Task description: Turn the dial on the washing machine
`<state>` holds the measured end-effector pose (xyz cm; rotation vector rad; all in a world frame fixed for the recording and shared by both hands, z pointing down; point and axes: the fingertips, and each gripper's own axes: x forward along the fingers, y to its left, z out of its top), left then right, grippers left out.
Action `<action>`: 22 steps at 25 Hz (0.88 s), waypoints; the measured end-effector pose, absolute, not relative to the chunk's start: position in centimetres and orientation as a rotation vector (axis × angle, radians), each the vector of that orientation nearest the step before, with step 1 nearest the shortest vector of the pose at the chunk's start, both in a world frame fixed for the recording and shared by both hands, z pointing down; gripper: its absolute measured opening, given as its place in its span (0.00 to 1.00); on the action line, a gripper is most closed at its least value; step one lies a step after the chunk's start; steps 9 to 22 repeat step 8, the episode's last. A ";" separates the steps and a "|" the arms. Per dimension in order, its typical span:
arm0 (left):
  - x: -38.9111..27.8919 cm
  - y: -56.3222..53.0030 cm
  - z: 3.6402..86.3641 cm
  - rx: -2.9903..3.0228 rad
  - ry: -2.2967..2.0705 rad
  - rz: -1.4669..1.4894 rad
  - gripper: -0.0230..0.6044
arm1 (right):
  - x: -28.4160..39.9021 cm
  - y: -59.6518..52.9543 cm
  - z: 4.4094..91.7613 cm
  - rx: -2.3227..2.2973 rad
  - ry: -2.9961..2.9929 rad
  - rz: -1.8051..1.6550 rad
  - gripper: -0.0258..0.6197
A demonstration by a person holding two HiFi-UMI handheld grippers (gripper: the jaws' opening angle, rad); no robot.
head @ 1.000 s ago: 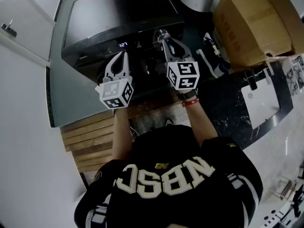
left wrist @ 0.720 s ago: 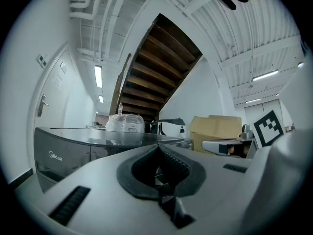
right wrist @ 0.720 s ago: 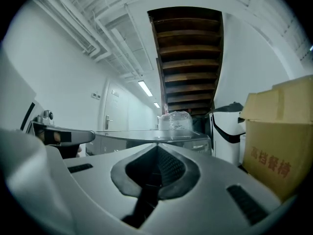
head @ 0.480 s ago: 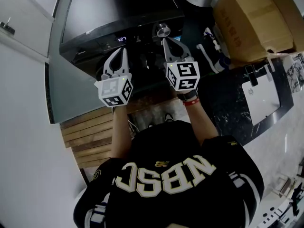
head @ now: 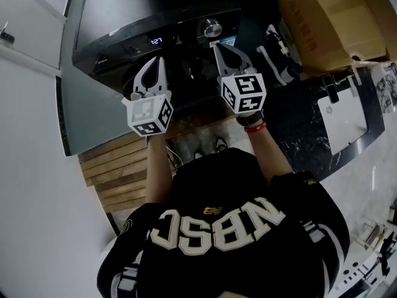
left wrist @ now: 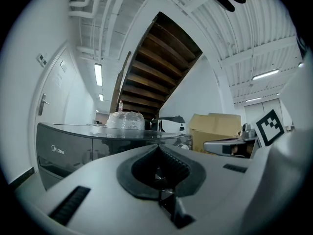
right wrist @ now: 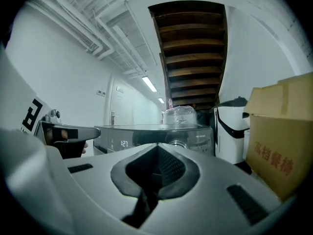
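Your right gripper (head: 218, 47), jaws together on nothing, points at the dial (head: 213, 27) at upper centre, probably lining up; your left gripper (head: 159, 62), likewise closed, idles alongside.

The floor (head: 291, 138), dark and marbled at the right, carries the black washing machine (head: 142, 11) (a clear-wrapped bundle (left wrist: 125, 120) sits on its top), cardboard boxes (head: 322, 23) beside it, a flat white device (head: 341, 132) and a slatted wooden pallet (head: 111, 179).
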<state>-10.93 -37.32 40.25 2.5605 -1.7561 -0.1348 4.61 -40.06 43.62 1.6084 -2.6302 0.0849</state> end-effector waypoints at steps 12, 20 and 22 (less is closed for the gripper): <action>-13.0 -38.6 39.6 2.576 -1.820 -0.131 0.06 | 3.3 -41.6 44.3 1.444 -2.644 0.031 0.05; -13.0 -38.6 39.6 2.576 -1.820 -0.131 0.06 | 3.3 -41.6 44.3 1.444 -2.644 0.031 0.05; -13.0 -38.6 39.6 2.576 -1.820 -0.131 0.06 | 3.3 -41.6 44.3 1.444 -2.644 0.031 0.05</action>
